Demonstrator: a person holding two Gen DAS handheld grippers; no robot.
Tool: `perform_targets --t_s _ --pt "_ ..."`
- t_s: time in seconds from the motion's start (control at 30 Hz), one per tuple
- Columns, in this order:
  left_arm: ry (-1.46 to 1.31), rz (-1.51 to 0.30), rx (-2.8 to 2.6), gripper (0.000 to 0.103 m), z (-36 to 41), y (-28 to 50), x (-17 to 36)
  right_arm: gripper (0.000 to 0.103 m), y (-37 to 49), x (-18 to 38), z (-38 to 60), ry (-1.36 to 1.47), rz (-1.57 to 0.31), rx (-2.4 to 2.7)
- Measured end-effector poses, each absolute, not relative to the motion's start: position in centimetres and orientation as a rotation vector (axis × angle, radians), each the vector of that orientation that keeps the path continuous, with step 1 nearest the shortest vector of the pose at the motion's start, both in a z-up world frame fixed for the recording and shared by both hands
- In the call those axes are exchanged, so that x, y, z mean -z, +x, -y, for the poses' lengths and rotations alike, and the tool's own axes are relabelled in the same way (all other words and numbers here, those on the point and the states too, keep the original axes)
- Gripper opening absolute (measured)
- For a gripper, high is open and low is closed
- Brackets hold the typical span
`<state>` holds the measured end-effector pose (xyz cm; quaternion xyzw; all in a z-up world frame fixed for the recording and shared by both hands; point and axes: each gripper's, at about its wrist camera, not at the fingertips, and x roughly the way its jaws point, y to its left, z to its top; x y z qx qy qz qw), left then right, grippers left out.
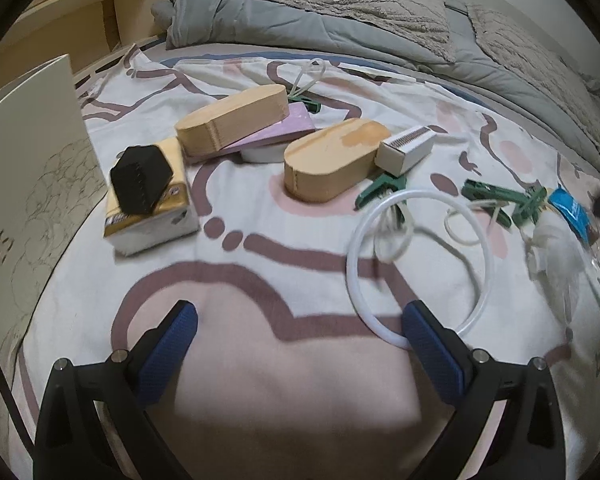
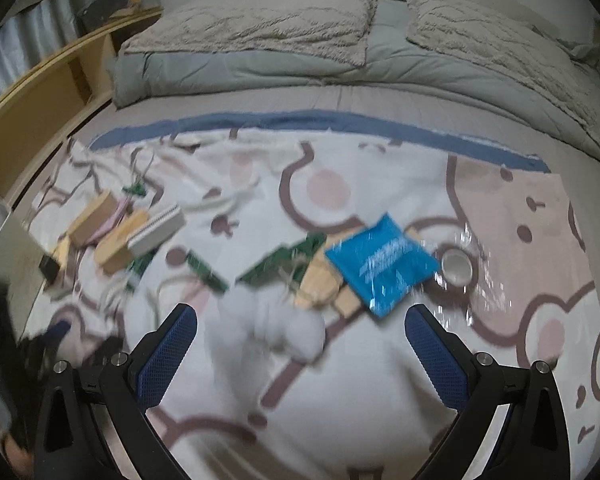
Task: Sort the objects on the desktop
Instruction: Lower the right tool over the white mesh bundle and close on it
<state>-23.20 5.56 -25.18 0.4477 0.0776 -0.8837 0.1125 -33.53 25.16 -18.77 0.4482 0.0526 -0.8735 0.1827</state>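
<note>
Desktop objects lie scattered across a patterned sheet (image 1: 300, 380) spread over a bed, waiting to be sorted. Both grippers hover above the sheet with fingers spread wide, holding nothing.

The left gripper (image 1: 300, 320) points at bare cloth. Ahead and to its right lies a white ring (image 1: 354, 280), flat on the sheet, its near edge just beside the right fingertip (image 1: 420, 320). Farther ahead sit two wooden oval boxes (image 1: 332, 164), one propped on a pink book (image 1: 276, 132), and a white comb box (image 1: 406, 148) touching the nearer oval. To the left stands a tissue pack (image 1: 152, 216) with a black block (image 1: 140, 180) on top. Green clips (image 1: 496, 200) lie to the right.

The right gripper (image 2: 300, 320) faces a blurred white fluffy thing (image 2: 268, 328) lying directly between and just beyond its fingertips, so this hand seems nearer to a grasp. Behind it are a blue packet (image 2: 380, 268), green clips (image 2: 284, 264) and a small white cup (image 2: 456, 266). Motion blur hides the fluffy thing's long axis. Nothing blocks a straight approach.
</note>
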Motion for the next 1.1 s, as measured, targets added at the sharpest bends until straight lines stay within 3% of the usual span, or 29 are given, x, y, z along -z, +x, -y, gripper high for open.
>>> perform_targets --t_s 0.17,0.23,0.5,0.6,0.77,1.1 --pt "1.315 -0.227 2.6 0.103 -5.9 -21.5 25.1 0.102 -35.3 19.6 -24.6 1.298 -0.088 2.499" --pt "1.313 -0.229 2.605 0.103 -6.1 -20.7 25.1 0.081 -35.5 20.2 -24.6 1.295 -0.053 2.522" --pt "1.319 -0.242 2.638 0.103 -6.3 -17.1 24.9 0.047 -35.9 21.9 -24.7 1.295 0.049 2.468" --pt "1.321 -0.255 2.65 0.103 -6.3 -15.8 24.9 0.046 -35.5 22.6 -24.0 1.297 0.034 2.429" --pt "1.323 -0.284 2.672 0.103 -6.2 -13.8 24.8 0.046 -33.0 23.8 -22.7 1.186 -0.16 2.451" --pt "1.285 -0.339 2.707 0.103 -5.8 -11.2 24.6 0.046 -31.6 24.5 -24.9 1.198 -0.062 2.384"
